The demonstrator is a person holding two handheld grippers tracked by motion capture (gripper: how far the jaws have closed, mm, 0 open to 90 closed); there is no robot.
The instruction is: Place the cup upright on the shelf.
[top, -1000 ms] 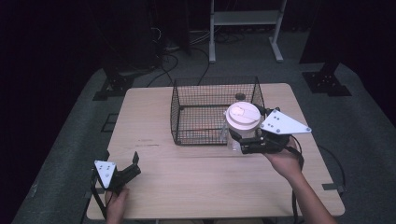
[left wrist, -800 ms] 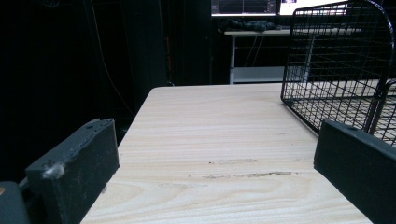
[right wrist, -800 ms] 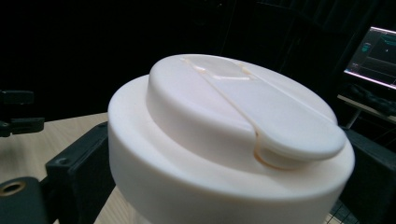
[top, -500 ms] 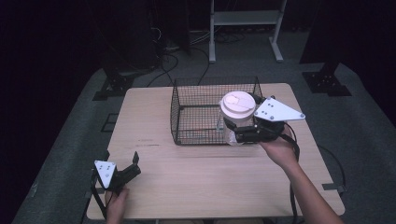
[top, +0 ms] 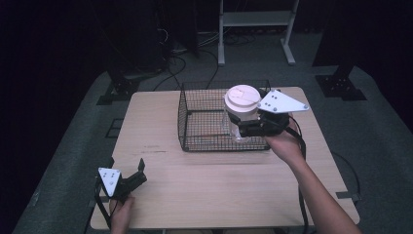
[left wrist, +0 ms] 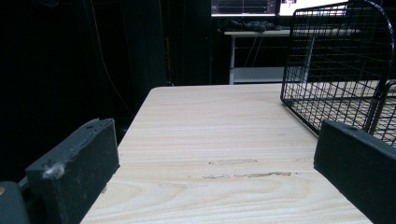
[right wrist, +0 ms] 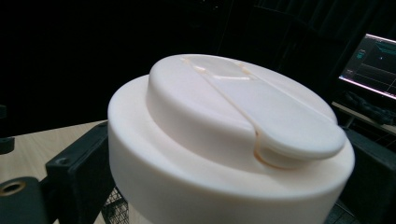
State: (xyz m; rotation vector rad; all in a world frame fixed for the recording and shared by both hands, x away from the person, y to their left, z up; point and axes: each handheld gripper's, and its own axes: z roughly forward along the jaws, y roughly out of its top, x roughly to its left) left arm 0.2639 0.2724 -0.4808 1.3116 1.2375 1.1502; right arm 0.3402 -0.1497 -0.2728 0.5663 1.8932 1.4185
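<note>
Cup (top: 239,111), white-lidded, is being pinched by the right gripper (top: 243,127) above the wire basket (top: 204,127); its lower body is being hidden by jaws and mesh. Left gripper (top: 138,174) is being rested, spread wide, at the wooden table (top: 204,180) corner. Surroundings are being lost in darkness.
</note>
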